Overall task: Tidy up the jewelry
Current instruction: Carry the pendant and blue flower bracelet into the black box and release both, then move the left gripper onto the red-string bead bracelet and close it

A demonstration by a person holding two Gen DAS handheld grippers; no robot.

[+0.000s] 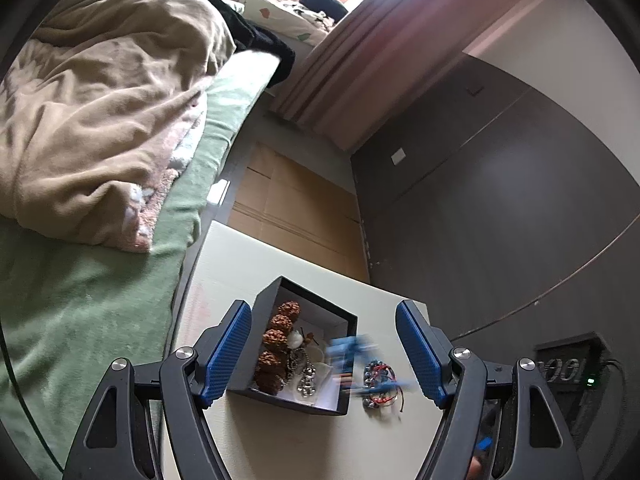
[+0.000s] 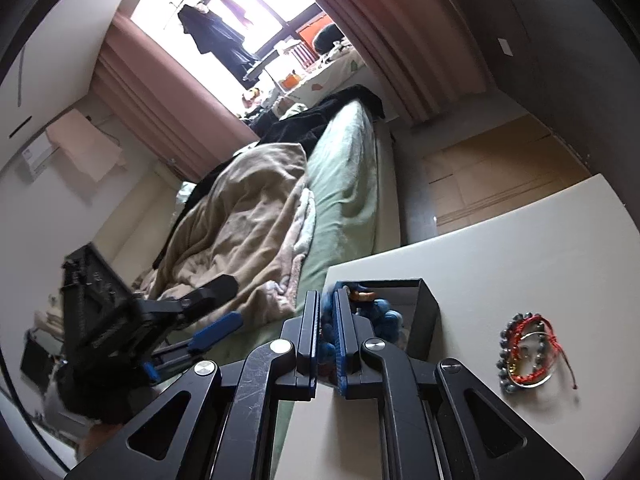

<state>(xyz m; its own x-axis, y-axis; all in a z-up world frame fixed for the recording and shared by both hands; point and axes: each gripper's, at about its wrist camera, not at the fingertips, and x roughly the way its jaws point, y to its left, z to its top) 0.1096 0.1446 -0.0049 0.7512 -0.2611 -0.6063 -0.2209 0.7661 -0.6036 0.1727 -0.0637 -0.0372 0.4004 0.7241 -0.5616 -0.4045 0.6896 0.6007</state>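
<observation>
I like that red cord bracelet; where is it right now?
The red cord bracelet lies on the pale table in a small heap with bead bracelets, right of the black box and outside it.

black box (image 1: 298,360) w/ beads, bracelets (image 2: 526,354) beside

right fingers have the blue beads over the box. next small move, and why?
Probably lower the right gripper a little and open over the black box. The blue bead bracelet is pinched between its fingers and hangs at the box's open top, where brown beads already lie. The left gripper is open and empty. The bracelets on the table remain.
</observation>
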